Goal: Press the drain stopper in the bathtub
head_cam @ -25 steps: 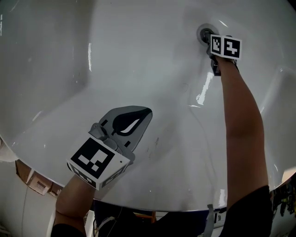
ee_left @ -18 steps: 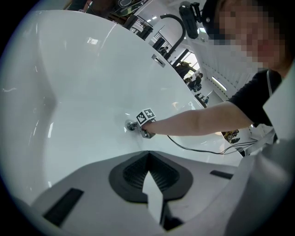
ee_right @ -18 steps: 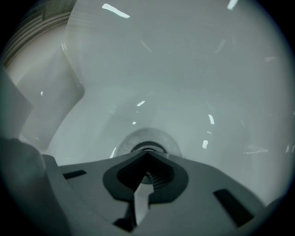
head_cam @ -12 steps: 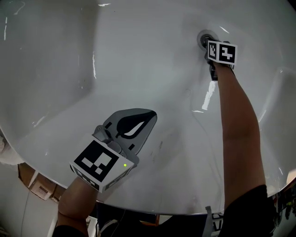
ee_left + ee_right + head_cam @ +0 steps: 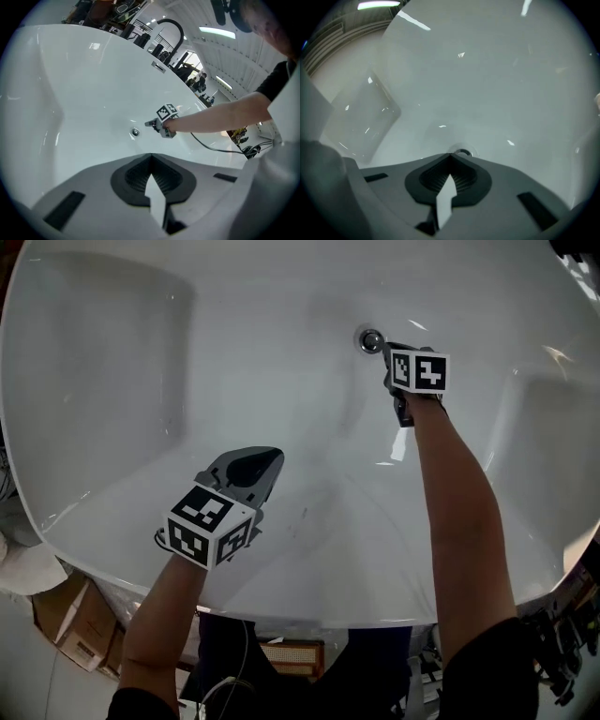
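While the right gripper (image 5: pixel 389 352), shut and empty, points just beside the drain stopper (image 5: pixel 371 339) on the bathtub (image 5: pixel 112 427) floor, it could slip off that shiny top. The left gripper (image 5: pixel 253 465) is shut and empty too.

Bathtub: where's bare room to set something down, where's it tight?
Bare: the wide stretch of bathtub floor between the left gripper and the drain stopper, plus the whole end left of them. Also a strip right of the right forearm. Tight only at the stopper, where the right gripper sits close beside it.
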